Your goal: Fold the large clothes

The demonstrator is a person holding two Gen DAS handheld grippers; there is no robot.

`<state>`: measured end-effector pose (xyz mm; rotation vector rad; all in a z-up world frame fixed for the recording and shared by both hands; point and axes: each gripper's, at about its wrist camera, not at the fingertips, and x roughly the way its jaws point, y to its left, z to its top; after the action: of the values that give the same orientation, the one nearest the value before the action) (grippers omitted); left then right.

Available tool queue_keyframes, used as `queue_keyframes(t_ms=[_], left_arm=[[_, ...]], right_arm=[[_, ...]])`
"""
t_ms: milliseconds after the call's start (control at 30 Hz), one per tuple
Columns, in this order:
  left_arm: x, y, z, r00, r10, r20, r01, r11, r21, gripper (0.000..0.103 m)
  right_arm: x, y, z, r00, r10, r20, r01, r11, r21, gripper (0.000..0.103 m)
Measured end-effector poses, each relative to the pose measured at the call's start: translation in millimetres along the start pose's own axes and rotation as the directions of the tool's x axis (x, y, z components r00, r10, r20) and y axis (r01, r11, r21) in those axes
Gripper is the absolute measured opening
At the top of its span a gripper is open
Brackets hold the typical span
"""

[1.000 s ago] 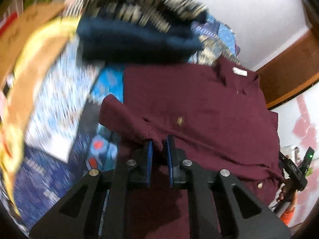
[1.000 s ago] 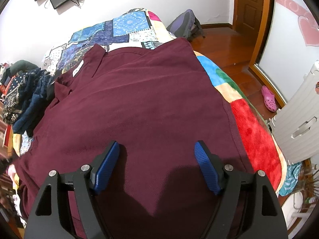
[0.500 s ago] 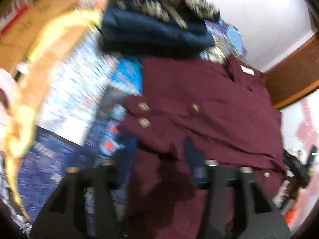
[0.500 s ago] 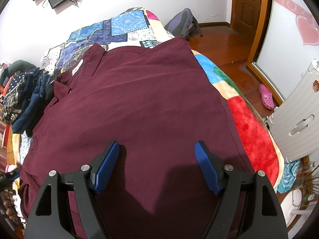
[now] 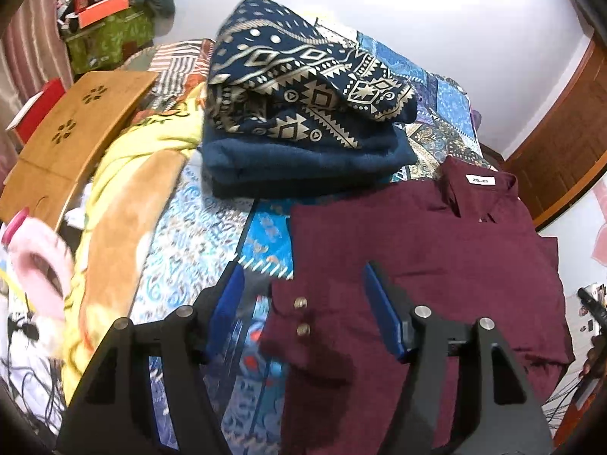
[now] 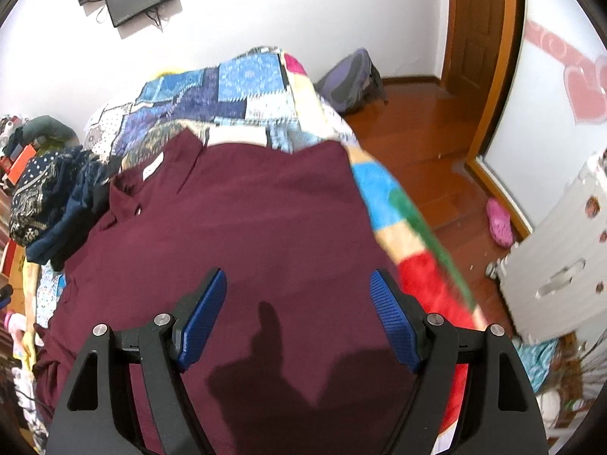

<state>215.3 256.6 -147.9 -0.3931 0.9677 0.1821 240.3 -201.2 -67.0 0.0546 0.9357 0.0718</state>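
Observation:
A large maroon shirt lies spread on the patchwork bedspread, collar with a white label at the far end. Its buttoned sleeve cuff is folded in over the body at the near left. My left gripper is open and empty, hovering just above that cuff. In the right wrist view the shirt fills the middle. My right gripper is open and empty above the shirt's lower body.
A stack of folded dark blue and patterned clothes sits on the bed beyond the shirt's left side. A wooden lap table and yellow blanket lie at the left. A white suitcase and wood floor are right of the bed.
My left gripper let go of the sleeve, which now lies folded on the shirt, and opened and pulled back. My right gripper stayed open, drawing back slightly.

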Motion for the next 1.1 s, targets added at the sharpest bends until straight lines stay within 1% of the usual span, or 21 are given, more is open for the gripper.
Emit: queue_keyframes(t_ms=[33, 133, 200, 333, 500, 567, 633, 700, 733, 767, 800, 833, 867, 900, 933, 967, 1000, 1100], left_arm=[[11.8, 1.6, 5.4, 1.0, -0.01, -0.025, 0.01, 1.0, 0.006, 0.064], [42.7, 6.6, 15.4, 0.996, -0.003, -0.094, 0.002, 1.0, -0.01, 0.064], [66.7, 11.2, 20.8, 0.99, -0.026, -0.138, 0.022, 0.999, -0.031, 0.064], [110.4, 19.0, 26.4, 0.977, -0.047, -0.207, 0.031, 0.996, -0.079, 0.064], [149.6, 25.3, 28.0, 0.957, -0.12, -0.262, 0.08, 0.984, -0.159, 0.064], [162.8, 27.3, 27.0, 0.948, -0.141, -0.287, 0.088, 0.978, -0.19, 0.064], [173.0, 31.8, 25.3, 0.943, -0.153, -0.294, 0.089, 0.971, -0.221, 0.064], [175.8, 35.2, 24.9, 0.943, -0.176, -0.282, 0.106, 0.963, -0.249, 0.064], [174.9, 36.2, 24.7, 0.945, -0.191, -0.267, 0.12, 0.958, -0.26, 0.061], [174.5, 36.4, 24.4, 0.943, -0.209, -0.26, 0.139, 0.954, -0.266, 0.042], [175.0, 36.3, 23.7, 0.937, -0.234, -0.261, 0.162, 0.949, -0.27, 0.021], [175.5, 36.9, 23.7, 0.935, -0.234, -0.265, 0.162, 0.95, -0.267, 0.014], [175.2, 36.1, 23.5, 0.938, -0.223, -0.264, 0.155, 0.954, -0.255, 0.008], [174.0, 34.4, 23.5, 0.94, -0.217, -0.261, 0.153, 0.958, -0.244, 0.005], [172.6, 32.8, 24.3, 0.944, -0.205, -0.257, 0.145, 0.962, -0.233, 0.004], [171.3, 30.3, 26.1, 0.949, -0.185, -0.255, 0.13, 0.967, -0.219, 0.003], [170.2, 27.1, 28.7, 0.953, -0.164, -0.255, 0.113, 0.973, -0.203, 0.003], [172.3, 13.2, 41.7, 0.963, -0.075, -0.258, 0.044, 0.991, -0.122, 0.002]], right_arm=[[1.5, -1.7, 6.8, 1.0, 0.005, 0.0, -0.005, 1.0, -0.017, 0.075], [9.6, -7.3, 23.7, 1.0, -0.004, -0.009, 0.003, 0.999, -0.049, 0.075], [16.5, -12.4, 32.2, 1.0, -0.01, -0.019, 0.009, 0.998, -0.058, 0.075], [38.3, -27.1, 46.9, 0.998, -0.003, -0.064, 0.001, 0.999, -0.034, 0.075], [68.4, -45.3, 55.6, 0.99, 0.044, -0.134, -0.039, 0.998, 0.039, 0.075], [77.9, -49.7, 57.4, 0.986, 0.056, -0.155, -0.048, 0.997, 0.057, 0.075], [90.6, -54.7, 58.2, 0.981, 0.079, -0.176, -0.065, 0.994, 0.088, 0.075], [99.1, -60.9, 59.8, 0.976, 0.101, -0.194, -0.079, 0.99, 0.117, 0.075], [105.7, -62.6, 59.6, 0.972, 0.116, -0.204, -0.089, 0.987, 0.137, 0.075], [109.9, -63.2, 60.2, 0.97, 0.125, -0.208, -0.096, 0.984, 0.147, 0.074], [111.9, -64.0, 60.5, 0.969, 0.13, -0.209, -0.099, 0.983, 0.153, 0.069], [116.6, -62.1, 60.7, 0.965, 0.144, -0.217, -0.112, 0.981, 0.156, 0.061], [120.0, -60.3, 61.4, 0.96, 0.163, -0.225, -0.13, 0.979, 0.156, 0.056], [123.2, -57.5, 61.9, 0.954, 0.191, -0.233, -0.156, 0.975, 0.159, 0.043], [126.7, -54.2, 62.2, 0.942, 0.224, -0.25, -0.187, 0.969, 0.162, 0.026], [128.6, -50.9, 62.9, 0.941, 0.215, -0.262, -0.178, 0.971, 0.158, 0.024], [127.7, -46.7, 63.8, 0.948, 0.189, -0.258, -0.157, 0.977, 0.142, 0.023], [123.0, -36.5, 65.6, 0.959, 0.131, -0.25, -0.113, 0.99, 0.084, 0.02]])
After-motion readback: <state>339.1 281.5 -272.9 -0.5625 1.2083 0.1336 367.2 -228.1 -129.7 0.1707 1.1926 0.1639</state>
